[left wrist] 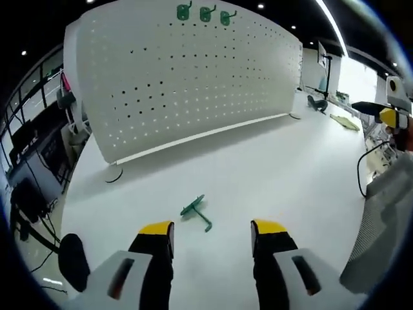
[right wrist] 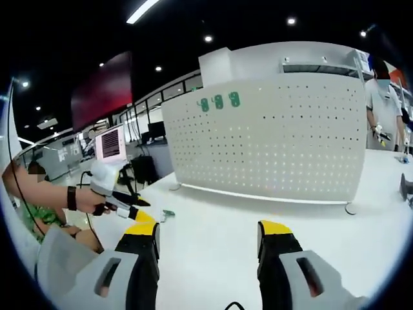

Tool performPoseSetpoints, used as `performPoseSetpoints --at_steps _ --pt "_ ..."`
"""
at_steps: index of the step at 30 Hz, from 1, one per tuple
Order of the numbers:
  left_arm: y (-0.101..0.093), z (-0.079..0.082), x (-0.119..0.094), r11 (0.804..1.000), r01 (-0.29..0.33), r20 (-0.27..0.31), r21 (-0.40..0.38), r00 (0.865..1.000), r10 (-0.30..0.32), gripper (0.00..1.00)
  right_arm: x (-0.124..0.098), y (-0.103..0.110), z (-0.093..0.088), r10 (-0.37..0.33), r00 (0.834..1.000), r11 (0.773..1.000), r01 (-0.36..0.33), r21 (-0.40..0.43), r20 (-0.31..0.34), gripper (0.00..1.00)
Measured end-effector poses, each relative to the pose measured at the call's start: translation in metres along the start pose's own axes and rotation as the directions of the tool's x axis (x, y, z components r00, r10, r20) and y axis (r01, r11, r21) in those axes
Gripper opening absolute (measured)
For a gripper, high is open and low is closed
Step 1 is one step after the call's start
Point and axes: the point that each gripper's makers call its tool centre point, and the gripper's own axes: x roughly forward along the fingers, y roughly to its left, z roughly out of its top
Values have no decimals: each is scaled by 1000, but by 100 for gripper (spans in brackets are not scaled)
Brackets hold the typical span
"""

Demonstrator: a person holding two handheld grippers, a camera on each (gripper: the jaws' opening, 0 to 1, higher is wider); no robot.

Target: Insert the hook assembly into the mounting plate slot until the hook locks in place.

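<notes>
- Lying flat on the white table (left wrist: 271, 168), the small green plastic hook (left wrist: 195, 211) has its long axis on a diagonal, round base toward upper left, stem toward lower right.
- It rests just ahead of the left gripper (left wrist: 212, 234), nearer its left jaw; the yellow-tipped jaws stand wide apart, holding nothing.
- The right gripper (right wrist: 208, 240) gapes wide, empty.
- Upright beyond stands the white perforated pegboard panel (left wrist: 193, 84), three green hooks (left wrist: 205, 13) mounted along its top.

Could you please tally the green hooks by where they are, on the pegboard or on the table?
Green hooks mounted on the white pegboard: 3
Green hook lying on the white table: 1
Total: 4
</notes>
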Motion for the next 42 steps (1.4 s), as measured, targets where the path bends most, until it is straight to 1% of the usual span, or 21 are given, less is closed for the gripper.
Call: performPoseSetpoints --at_steps 2,5,7,8,10,12,13,17,20,22,23,25,27,30,35,38,42 --pt "2 1 3 1000 -1 -2 1 1000 1 48 0 1 0 3 1000 1000 -3 4 0 62" --pt "6 3 4 1000 -15 -5 27 1000 16 43 2 5 1 12 1000 1000 -12 7 4 62" --pt "7 3 7 1000 -10 -2 26 1000 10 43 3 7 2 17 1000 1000 -17 0 -1 62" --pt "9 0 9 1000 -12 -16 24 1000 12 43 4 7 2 18 1000 1000 -18 1 3 62" --pt "11 -2 11 999 -17 -27 46 999 19 40 5 8 3 24 1000 1000 -24 7 1 62" --pt "12 -1 13 999 -14 -15 48 1000 14 39 6 9 2 28 1000 1000 -28 -3 -5 62" --pt "13 -2 14 999 -13 -16 39 1000 14 38 6 11 0 35 999 999 -35 1 -14 61" --pt "14 -3 17 999 -14 -27 47 1000 15 38 7 14 -1 41 999 999 -41 4 -14 61" --pt "16 -2 20 998 -16 -27 53 999 17 35 7 15 -2 44 999 999 -44 5 -15 61" --pt "16 -1 21 999 -18 -28 51 999 19 33 8 17 -5 49 998 999 -49 10 -29 61" --pt "16 1 22 998 -17 -15 61 1000 17 31 8 17 -5 51 998 999 -51 8 -31 61" --pt "17 1 25 998 -16 -17 64 1000 17 26 9 18 -2 49 998 999 -49 6 -25 60" --pt "20 0 28 998 -23 -22 50 999 24 26 9 19 -1 52 998 999 -52 4 -21 59" --pt "22 -2 31 999 -18 -30 48 999 19 25 9 19 2 53 998 999 -52 6 -16 59" --pt "25 -3 36 999 -18 -40 43 999 20 21 9 19 1 57 998 998 -57 11 -21 59" --pt "28 -2 38 999 -21 -35 26 999 22 21 9 19 -1 57 998 998 -57 10 -29 59" --pt "29 -1 40 999 -15 -40 38 999 17 20 8 19 -1 54 998 998 -53 20 -28 59"
